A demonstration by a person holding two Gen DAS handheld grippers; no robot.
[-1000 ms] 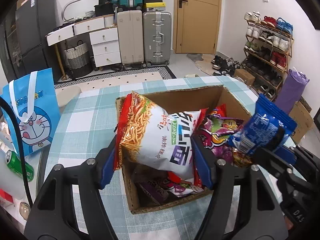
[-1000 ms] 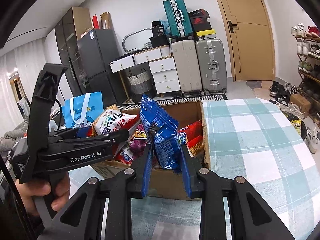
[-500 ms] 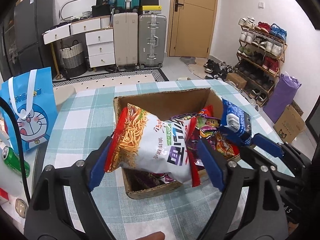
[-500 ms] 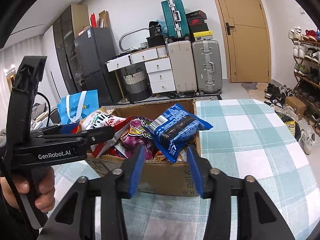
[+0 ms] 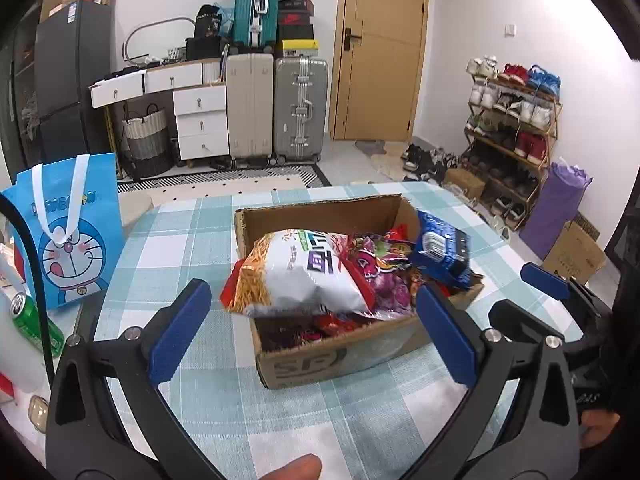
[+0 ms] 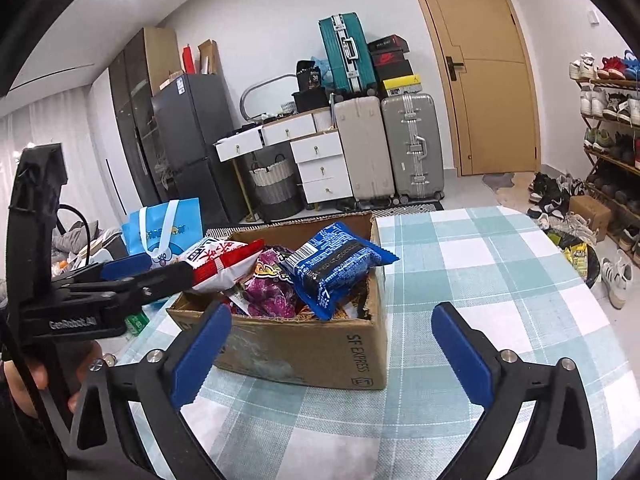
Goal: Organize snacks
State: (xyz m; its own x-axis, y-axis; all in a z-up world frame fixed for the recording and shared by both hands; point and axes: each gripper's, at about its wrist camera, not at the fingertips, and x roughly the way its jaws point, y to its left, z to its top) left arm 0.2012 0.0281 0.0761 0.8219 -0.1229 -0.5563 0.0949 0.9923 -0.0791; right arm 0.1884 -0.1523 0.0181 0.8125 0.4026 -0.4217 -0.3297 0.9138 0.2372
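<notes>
A cardboard box [image 5: 332, 360] [image 6: 320, 352] full of snack packets stands on the checked tablecloth. A white-and-red noodle snack bag [image 5: 296, 276] [image 6: 220, 260] lies on top at its left side. A blue packet [image 5: 440, 248] [image 6: 336, 264] rests on the right corner, and a purple packet [image 5: 384, 264] lies between them. My left gripper [image 5: 312, 290] hangs just short of the box, its jaws opening wide, and the pads touch nothing. My right gripper [image 6: 331, 312] is likewise opening in front of the box, with nothing between its pads.
A blue cartoon gift bag [image 5: 68, 240] and a green can [image 5: 32, 324] stand at the table's left edge. The checked cloth [image 6: 500, 280] stretches away to the right of the box. A fingertip [image 5: 288, 468] shows at the bottom edge. Suitcases, drawers and a shoe rack line the room behind.
Both grippers spread their jaws and let go. The noodle bag and the blue packet now lie on the box. Both grippers drew back from it.
</notes>
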